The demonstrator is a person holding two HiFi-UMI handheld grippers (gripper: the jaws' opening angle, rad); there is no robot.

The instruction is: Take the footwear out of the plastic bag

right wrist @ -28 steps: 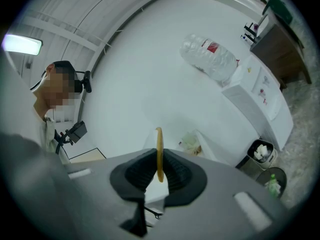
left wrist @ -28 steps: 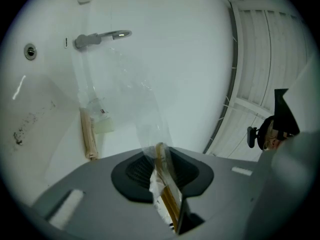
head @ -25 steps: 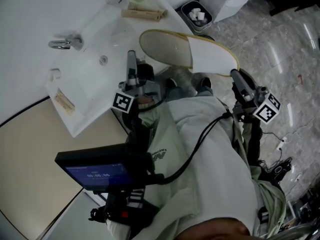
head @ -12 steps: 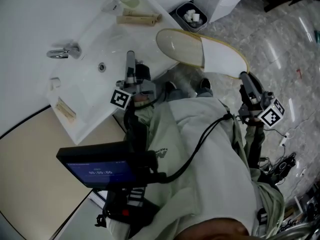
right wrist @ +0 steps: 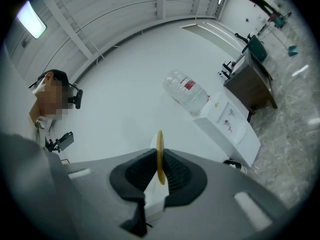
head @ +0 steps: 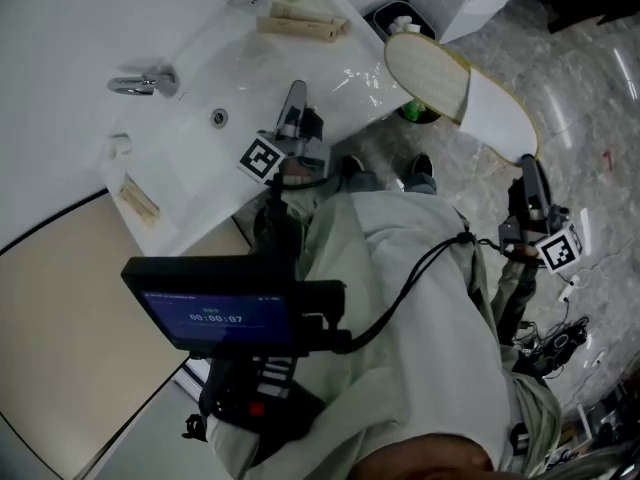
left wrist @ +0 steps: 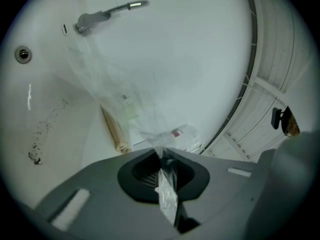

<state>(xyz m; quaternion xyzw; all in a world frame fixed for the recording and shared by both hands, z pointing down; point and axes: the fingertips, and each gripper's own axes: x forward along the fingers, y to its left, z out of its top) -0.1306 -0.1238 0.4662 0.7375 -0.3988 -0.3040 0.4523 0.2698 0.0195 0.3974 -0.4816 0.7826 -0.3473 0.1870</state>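
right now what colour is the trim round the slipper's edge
Yellow, on a white slipper; clearest in the head view.

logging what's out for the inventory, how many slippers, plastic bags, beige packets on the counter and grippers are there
slipper: 1
plastic bag: 1
beige packets: 2
grippers: 2, left gripper shut on the plastic bag, right gripper shut on the slipper
total: 6

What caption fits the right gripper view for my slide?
Right gripper shut on the yellow-trimmed edge of a white slipper, water dispenser in the background.
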